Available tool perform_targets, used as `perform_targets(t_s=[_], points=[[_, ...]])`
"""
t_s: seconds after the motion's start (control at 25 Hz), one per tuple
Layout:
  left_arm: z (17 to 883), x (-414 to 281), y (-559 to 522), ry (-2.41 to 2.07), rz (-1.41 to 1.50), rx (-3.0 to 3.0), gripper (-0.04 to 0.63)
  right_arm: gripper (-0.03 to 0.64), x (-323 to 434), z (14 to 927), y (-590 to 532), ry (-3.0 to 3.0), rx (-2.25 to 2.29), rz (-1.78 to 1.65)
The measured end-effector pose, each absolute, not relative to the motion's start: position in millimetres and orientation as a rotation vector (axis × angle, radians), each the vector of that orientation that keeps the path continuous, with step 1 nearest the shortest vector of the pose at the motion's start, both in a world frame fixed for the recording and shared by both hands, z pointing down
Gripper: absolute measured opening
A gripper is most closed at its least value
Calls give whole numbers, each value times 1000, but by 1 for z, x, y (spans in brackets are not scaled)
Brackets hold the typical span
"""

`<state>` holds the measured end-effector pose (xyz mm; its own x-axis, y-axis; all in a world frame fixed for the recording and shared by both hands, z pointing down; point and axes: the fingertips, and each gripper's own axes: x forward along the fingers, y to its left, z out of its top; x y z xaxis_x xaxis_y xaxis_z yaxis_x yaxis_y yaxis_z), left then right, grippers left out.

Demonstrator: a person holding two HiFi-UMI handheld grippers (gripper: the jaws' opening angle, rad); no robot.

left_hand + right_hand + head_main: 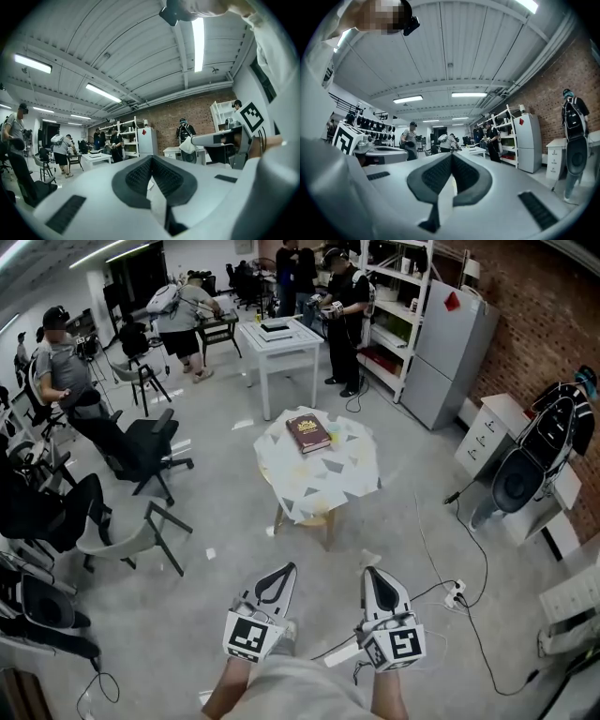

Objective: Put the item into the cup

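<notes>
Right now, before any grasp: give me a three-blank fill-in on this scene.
The only thing on the small table is a dark red ____.
The left hand-held gripper and right hand-held gripper both have their jaws ____, holding nothing.
The wall behind the fridge is ____.
Missing: book; shut; brick.

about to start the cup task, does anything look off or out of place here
No cup shows in any view. The table holds only a dark red book lying at an angle on the patterned cloth. The left gripper and right gripper sit well short of it, fingers together, empty.
</notes>
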<state>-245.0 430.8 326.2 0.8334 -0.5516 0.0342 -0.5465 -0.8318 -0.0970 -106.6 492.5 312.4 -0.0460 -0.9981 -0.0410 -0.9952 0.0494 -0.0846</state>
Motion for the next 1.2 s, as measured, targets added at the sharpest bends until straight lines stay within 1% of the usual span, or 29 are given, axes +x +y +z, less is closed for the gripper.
perform_targets(t_s=[0.6, 1.2], points=[[340, -228, 311, 755, -89, -3008, 12, 3, -94, 325, 391, 2115, -2289, -38], [352, -230, 244, 708, -80, -3054, 12, 3, -98, 331, 332, 2094, -2370, -38]])
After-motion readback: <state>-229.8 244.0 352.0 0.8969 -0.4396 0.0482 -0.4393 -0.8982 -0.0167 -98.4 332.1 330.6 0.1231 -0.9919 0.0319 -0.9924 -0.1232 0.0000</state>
